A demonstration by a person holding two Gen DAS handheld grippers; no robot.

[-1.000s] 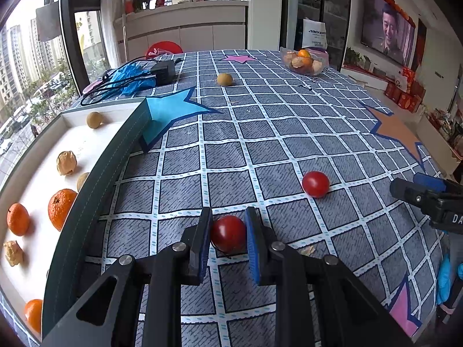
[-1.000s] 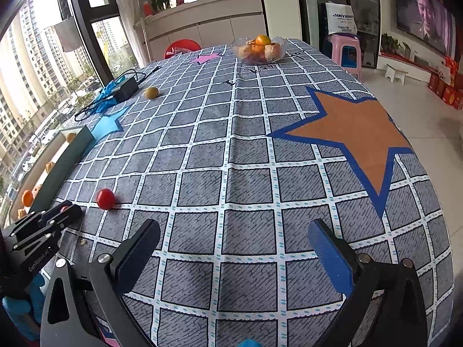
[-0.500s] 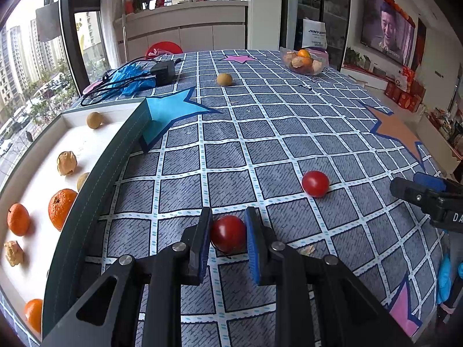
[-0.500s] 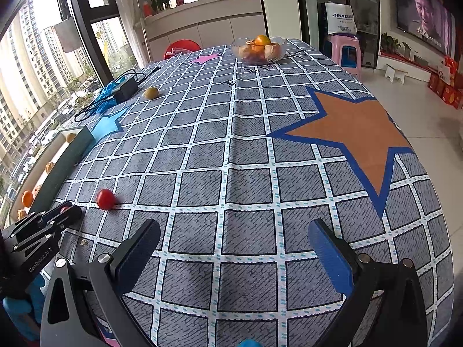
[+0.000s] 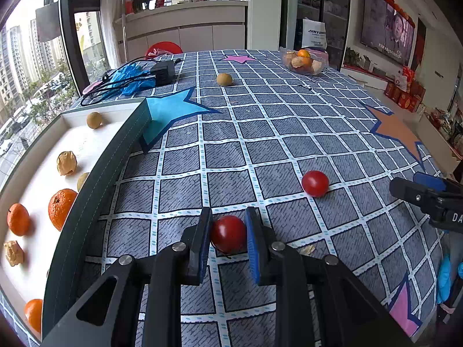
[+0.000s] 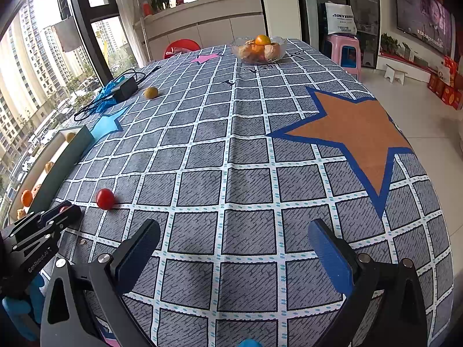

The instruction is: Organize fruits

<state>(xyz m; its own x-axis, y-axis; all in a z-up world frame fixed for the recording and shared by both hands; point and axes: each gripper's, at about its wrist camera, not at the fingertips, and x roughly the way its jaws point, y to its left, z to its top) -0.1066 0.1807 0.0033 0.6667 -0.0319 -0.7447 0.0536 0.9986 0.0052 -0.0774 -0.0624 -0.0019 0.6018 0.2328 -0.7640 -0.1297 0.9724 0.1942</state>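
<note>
Grey checked cloth covers the counter (image 5: pixel 231 133); near centre, left tongs (image 5: pixel 228 237) are closed on a small round red tomato (image 5: pixel 228 233). Right tongs (image 6: pixel 234 248) gape empty. Light, smooth, thin-skinned fruit probably bruises easily: grip gently across its widest part.

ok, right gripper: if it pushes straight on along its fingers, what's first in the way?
Probably only the checked tablecloth: the open right gripper points down at bare cloth. The loose tomato sits well off to its left. Depth is uncertain.

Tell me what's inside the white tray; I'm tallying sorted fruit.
In the white tray: tangerines, walnuts and small brownish fruits. Its dark wall hides part of the floor, so the count is incomplete.
</note>
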